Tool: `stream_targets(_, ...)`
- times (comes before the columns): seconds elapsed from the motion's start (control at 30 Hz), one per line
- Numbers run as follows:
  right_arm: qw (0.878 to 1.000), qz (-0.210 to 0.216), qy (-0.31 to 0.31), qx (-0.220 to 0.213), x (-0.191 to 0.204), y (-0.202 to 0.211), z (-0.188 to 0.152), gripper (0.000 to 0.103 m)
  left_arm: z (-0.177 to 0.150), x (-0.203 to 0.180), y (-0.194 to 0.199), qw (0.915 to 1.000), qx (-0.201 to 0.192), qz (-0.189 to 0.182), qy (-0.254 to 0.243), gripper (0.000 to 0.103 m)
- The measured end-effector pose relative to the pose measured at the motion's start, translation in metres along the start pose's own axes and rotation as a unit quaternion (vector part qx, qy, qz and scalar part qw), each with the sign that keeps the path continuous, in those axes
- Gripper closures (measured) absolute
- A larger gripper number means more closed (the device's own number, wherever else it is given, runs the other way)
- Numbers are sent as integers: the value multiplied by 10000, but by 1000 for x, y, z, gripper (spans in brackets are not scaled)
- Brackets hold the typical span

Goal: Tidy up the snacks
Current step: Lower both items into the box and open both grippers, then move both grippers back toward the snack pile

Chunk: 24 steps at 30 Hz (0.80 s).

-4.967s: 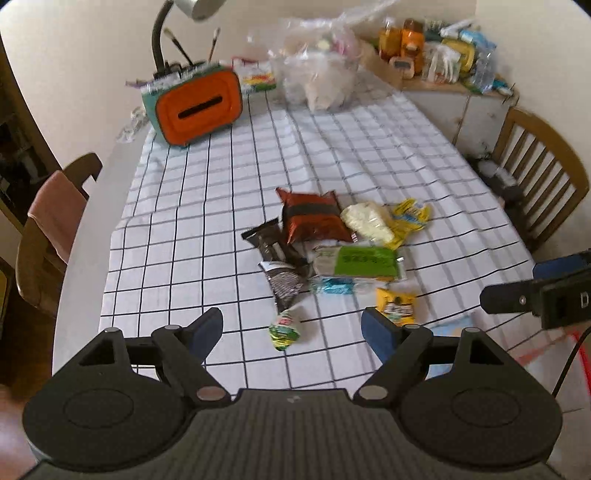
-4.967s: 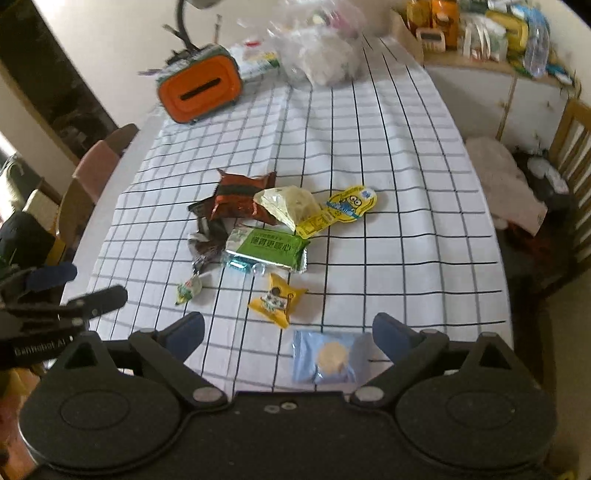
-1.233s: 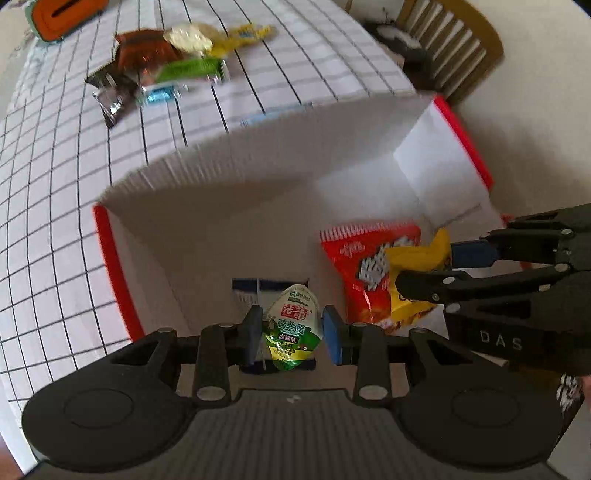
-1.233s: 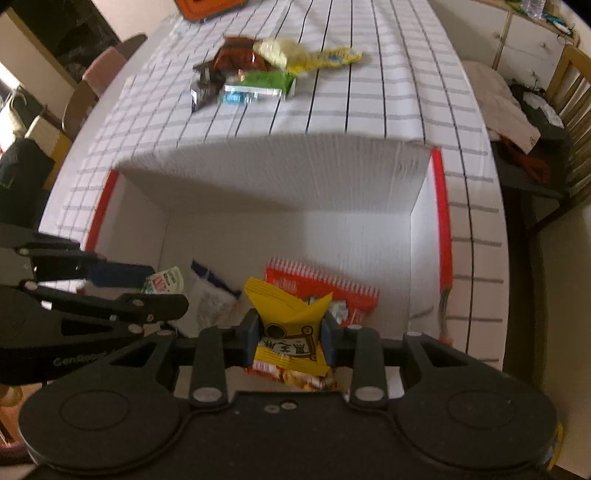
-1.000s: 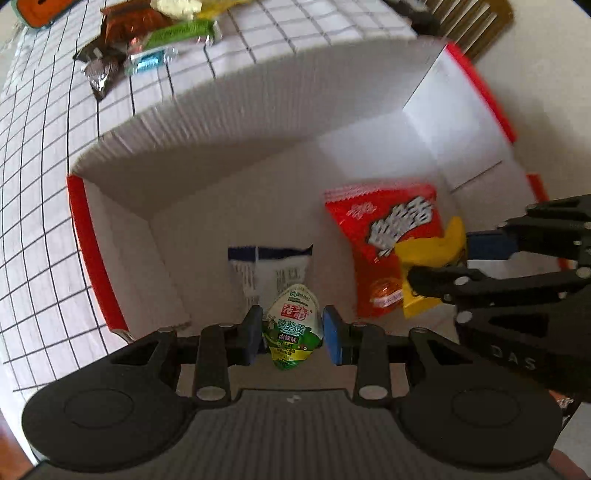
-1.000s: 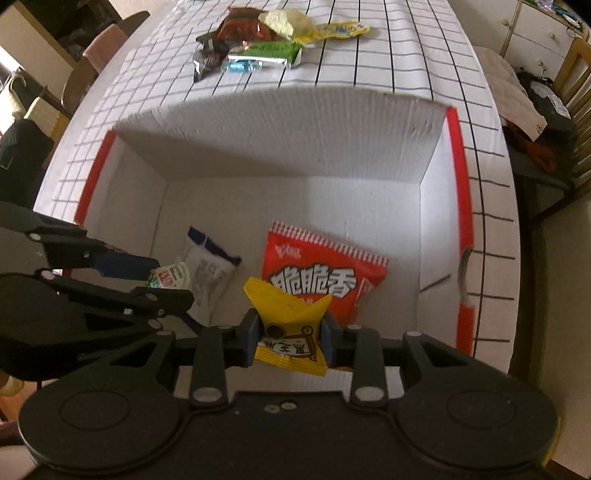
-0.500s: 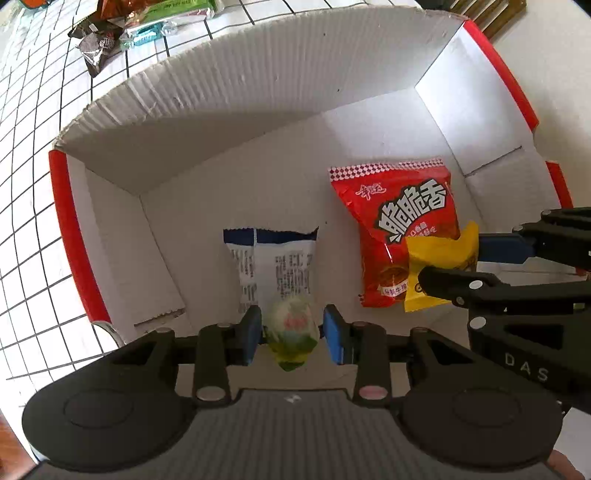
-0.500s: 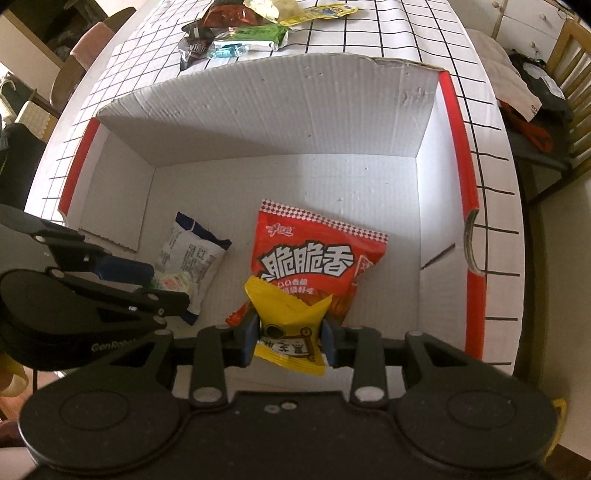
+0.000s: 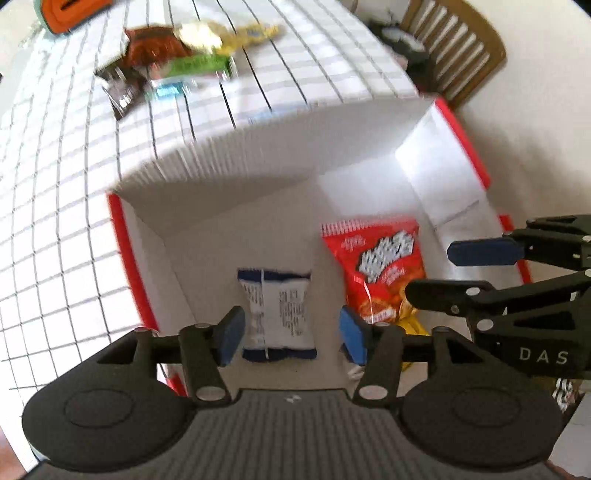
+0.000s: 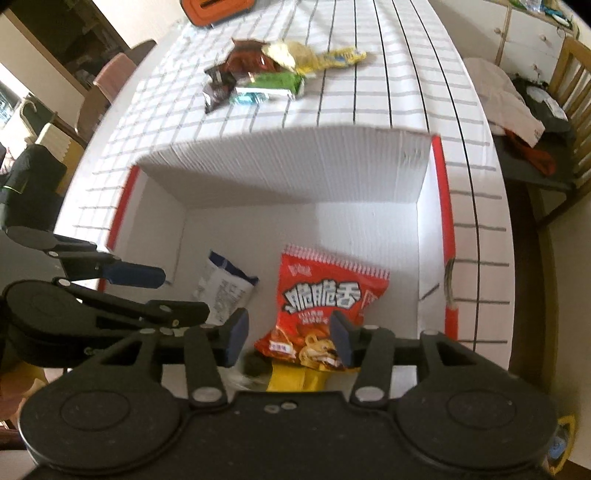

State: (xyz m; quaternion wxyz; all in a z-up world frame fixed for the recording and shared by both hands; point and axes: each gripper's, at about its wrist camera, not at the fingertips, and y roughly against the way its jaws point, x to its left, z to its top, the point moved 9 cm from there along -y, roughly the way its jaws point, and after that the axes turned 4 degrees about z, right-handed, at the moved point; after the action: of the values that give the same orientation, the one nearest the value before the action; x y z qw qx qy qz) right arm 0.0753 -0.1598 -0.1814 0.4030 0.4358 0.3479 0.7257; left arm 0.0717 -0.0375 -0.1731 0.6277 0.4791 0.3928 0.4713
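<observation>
A white cardboard box with red rims (image 9: 127, 254) (image 10: 441, 206) stands below the table's near edge. In it lie a red snack bag (image 9: 380, 266) (image 10: 328, 295), a blue-and-white packet (image 9: 277, 306) (image 10: 221, 291) and a yellow packet (image 10: 291, 376) (image 9: 410, 325). My left gripper (image 9: 290, 336) is open and empty over the blue-and-white packet. My right gripper (image 10: 288, 338) is open and empty over the red bag's near end. Each gripper shows in the other's view, the right one (image 9: 480, 266) and the left one (image 10: 147, 291). Several snacks (image 9: 166, 70) (image 10: 266, 79) lie in a heap on the checked tablecloth.
An orange-fronted box (image 9: 70, 11) (image 10: 218, 9) stands at the table's far end. Wooden chairs stand to the right (image 9: 450, 48) (image 10: 576, 99) and left (image 10: 107, 88). Clothes lie on a seat (image 10: 517, 110).
Both grippers have opened. The green-and-white candy and the yellow packet dropped into the box. Both grippers have tilted up, so more of the table shows.
</observation>
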Motion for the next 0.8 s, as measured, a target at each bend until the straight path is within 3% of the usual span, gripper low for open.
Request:
stream_targets(0.23, 9990, 72, 215, -382, 7, 26, 28, 38, 25, 12, 33, 9983, -577, 71, 110, 42)
stream_targets(0.57, 9956, 11, 579, -739, 11, 47, 80, 19, 69, 39, 69, 9901, -1343, 246, 327, 26)
stream_targets(0.8, 9942, -165, 704, -795, 5, 41, 124, 7, 111, 70, 69, 9844, -1509, 475, 771, 21)
